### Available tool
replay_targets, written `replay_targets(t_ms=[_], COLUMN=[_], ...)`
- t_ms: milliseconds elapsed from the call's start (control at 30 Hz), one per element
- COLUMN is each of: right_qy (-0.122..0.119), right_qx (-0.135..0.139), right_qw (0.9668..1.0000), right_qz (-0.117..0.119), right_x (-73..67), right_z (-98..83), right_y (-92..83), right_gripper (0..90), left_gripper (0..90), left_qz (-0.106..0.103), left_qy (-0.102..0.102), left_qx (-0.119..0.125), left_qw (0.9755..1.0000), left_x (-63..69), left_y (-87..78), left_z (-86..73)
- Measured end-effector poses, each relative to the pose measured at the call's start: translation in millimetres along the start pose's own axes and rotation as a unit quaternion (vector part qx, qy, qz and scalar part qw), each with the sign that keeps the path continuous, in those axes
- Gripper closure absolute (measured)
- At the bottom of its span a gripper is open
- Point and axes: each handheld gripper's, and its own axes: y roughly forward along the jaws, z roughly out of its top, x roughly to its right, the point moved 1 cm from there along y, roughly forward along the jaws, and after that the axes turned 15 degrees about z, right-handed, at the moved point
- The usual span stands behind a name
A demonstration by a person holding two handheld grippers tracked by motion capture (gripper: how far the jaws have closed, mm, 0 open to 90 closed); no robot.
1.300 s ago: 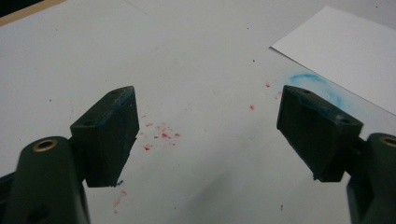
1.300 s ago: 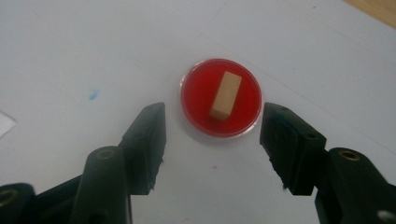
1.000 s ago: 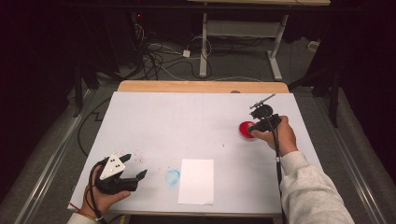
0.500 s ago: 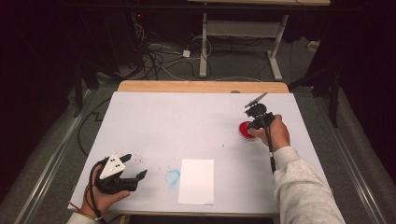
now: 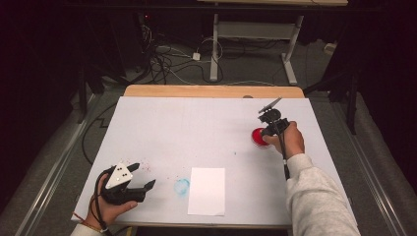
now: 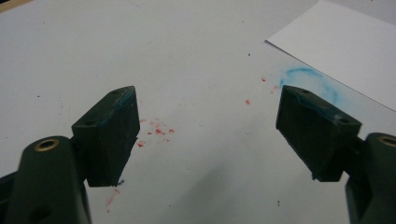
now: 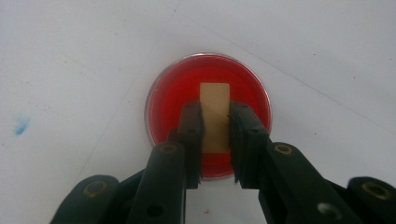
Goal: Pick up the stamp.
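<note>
Landmark: we place everything by the sheet of white paper (image 5: pixel 207 191), which lies flat near the near edge of the white table (image 5: pixel 196 128).

Right gripper (image 7: pixel 215 140): we see its 2 jaws clamped on a tan block (image 7: pixel 215 116), one pad on each long side. The jaws have just been closing, and the block now sits tight between them with no gap showing.

Tan block: we see it standing on the red pad inside the round dish, its top end clear of the jaw tips. We cannot tell whether its lower end presses into the red or only touches it.

Red dish (image 7: pixel 208 114): we see a round, clear-rimmed dish with a red filling. In the high view it (image 5: pixel 257 137) lies well beyond the paper and off to its right, partly covered by the right hand (image 5: pixel 287 140).

Left gripper (image 6: pixel 208 126): we see its 2 jaws spread wide with nothing between them but bare table. Blue smears mark the pad edges. In the high view it (image 5: pixel 140 179) rests just left of the paper, held low in the left hand (image 5: pixel 110 206).

Blue ring mark (image 5: pixel 181 186): we see it on the table between the left gripper and the paper, just beside the paper's left edge.

Red specks (image 6: pixel 156 131): we see them scattered on the table left of the blue ring, farther from the paper.
</note>
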Motion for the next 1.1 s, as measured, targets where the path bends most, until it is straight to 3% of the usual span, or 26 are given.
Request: replay_targets(t_ms=[433, 1033, 1100], right_qy=[-0.019, -0.02, -0.022], right_qx=[-0.012, 0.002, 0.0], right_qw=[0.9998, 0.9998, 0.9998], right_qz=[0.0, 0.007, 0.003], right_x=[1.4, 3.2, 2.6], right_z=[0.0, -5.2, -5.0], right_y=[2.9, 3.2, 3.4], right_gripper=[76.3, 76.3, 76.2], left_gripper=[21.9, 22.0, 22.0], left_qz=[-0.005, -0.003, -0.003], left_qy=[0.005, -0.008, -0.002], left_qx=[-0.002, 0.004, 0.005], left_qw=[1.0, 1.0, 1.0], left_x=[1.7, -4.5, -3.6], left_y=[0.4, 1.4, 0.9], left_z=[0.0, -3.4, -2.6])
